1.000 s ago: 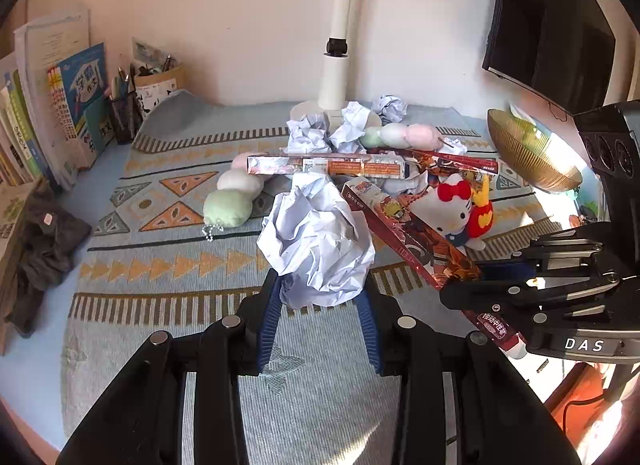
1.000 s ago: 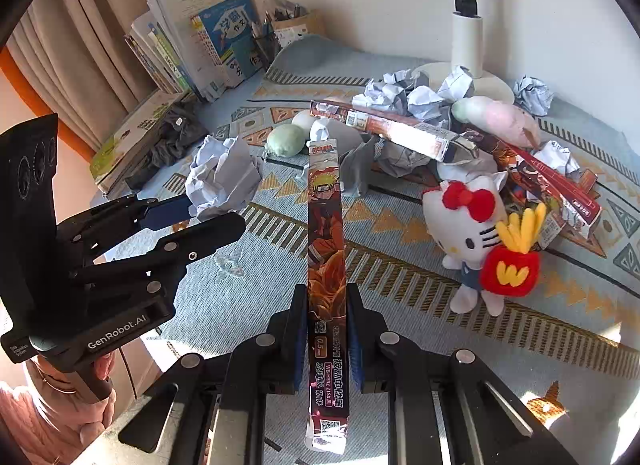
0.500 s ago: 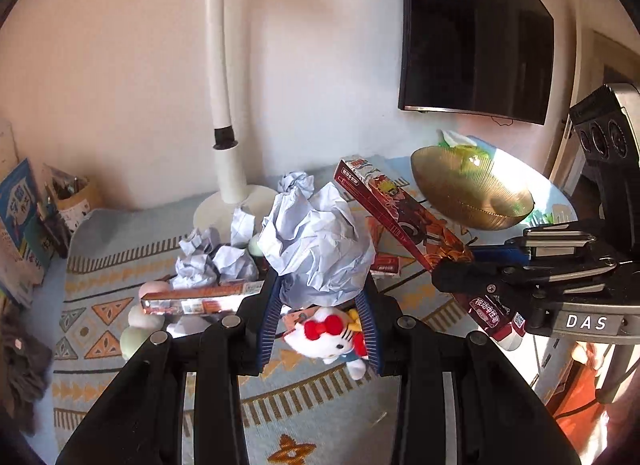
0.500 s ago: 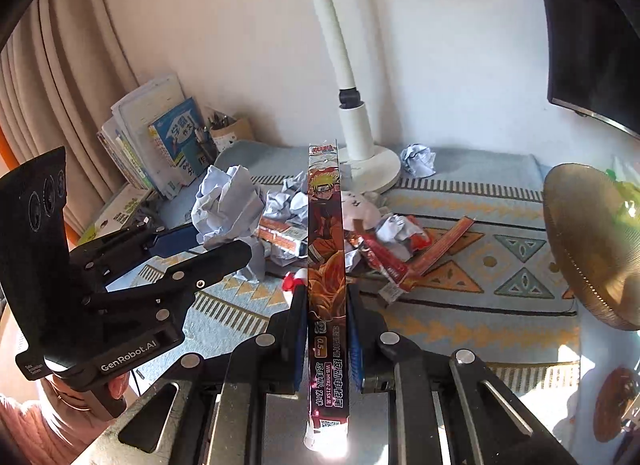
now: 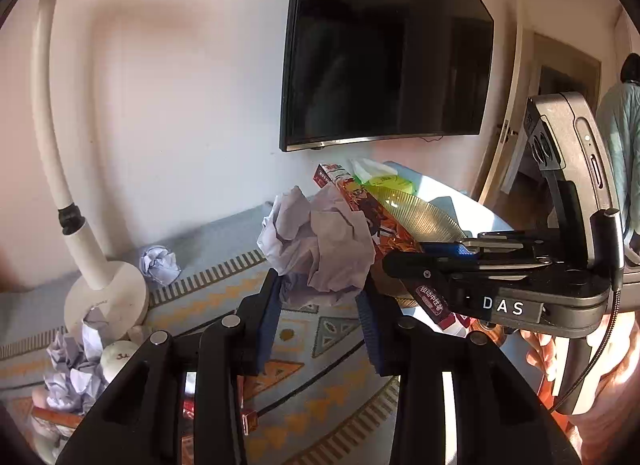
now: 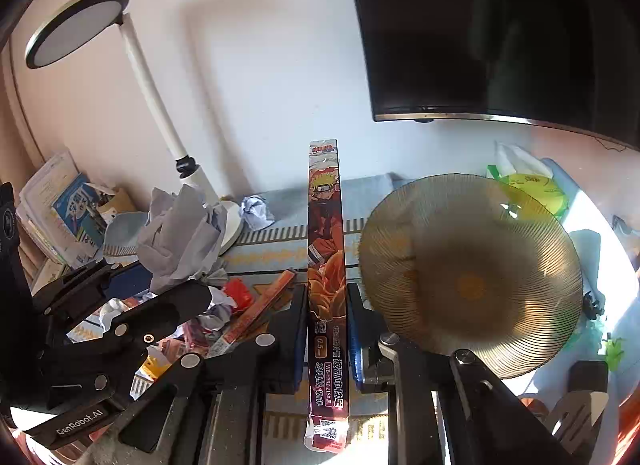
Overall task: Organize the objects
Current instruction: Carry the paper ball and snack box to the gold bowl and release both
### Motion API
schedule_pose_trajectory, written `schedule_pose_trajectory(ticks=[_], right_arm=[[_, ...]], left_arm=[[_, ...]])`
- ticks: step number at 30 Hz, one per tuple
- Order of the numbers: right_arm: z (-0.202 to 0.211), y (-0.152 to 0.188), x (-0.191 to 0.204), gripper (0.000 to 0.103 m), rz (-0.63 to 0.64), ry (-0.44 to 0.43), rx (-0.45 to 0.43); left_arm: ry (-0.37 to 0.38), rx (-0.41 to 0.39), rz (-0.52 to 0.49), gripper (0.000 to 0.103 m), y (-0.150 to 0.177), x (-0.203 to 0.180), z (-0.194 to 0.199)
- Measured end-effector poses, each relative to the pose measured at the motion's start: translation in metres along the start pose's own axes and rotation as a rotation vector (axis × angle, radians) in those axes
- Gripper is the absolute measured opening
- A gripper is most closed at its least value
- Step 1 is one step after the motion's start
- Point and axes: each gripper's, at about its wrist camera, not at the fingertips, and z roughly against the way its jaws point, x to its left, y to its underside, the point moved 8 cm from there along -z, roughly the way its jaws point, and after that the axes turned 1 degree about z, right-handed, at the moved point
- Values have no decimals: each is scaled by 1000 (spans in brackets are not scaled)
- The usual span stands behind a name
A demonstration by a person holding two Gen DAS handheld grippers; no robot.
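Note:
My left gripper (image 5: 320, 297) is shut on a crumpled white paper ball (image 5: 320, 249), held up in the air above the patterned mat (image 5: 320, 345). From the right wrist view the same paper ball (image 6: 180, 237) shows at the left, with the left gripper (image 6: 160, 297) under it. My right gripper (image 6: 326, 305) is shut on a long narrow cartoon-printed box (image 6: 326, 265), which points away toward the wall. In the left wrist view that box (image 5: 368, 205) slants behind the paper ball, over a ribbed amber glass bowl (image 5: 420, 213).
The amber bowl (image 6: 472, 277) sits at the right with a green tissue pack (image 6: 532, 185) behind it. A white desk lamp (image 6: 152, 105) stands at the left, its base (image 5: 106, 301) beside more paper balls (image 5: 160, 265). Red boxes (image 6: 256, 313) litter the mat. A dark wall screen (image 5: 380, 45) hangs above.
Both grippers have lifted and swung right with their loads. The cluttered mat and the plush toy have dropped out of view; the bowl, the wall and the screen now fill the frames.

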Motion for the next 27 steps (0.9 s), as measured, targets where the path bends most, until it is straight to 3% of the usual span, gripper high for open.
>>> schedule_pose_trajectory(ticks=[4, 8, 11, 14, 27], right_arm=[[-8, -9, -44, 17, -87, 29, 12], [-11, -16, -74, 17, -114, 79, 19], [-11, -19, -91, 17, -122, 103, 18], [-15, -22, -101, 17, -115, 123, 21], [-36, -19, -127, 17, -158, 139, 72]], left_arm=[[32, 29, 1, 33, -15, -10, -37], [48, 21, -7, 33, -25, -19, -67], [50, 60, -24, 33, -25, -29, -93], [78, 68, -15, 33, -28, -39, -112], [65, 86, -66, 33, -18, -55, -144]])
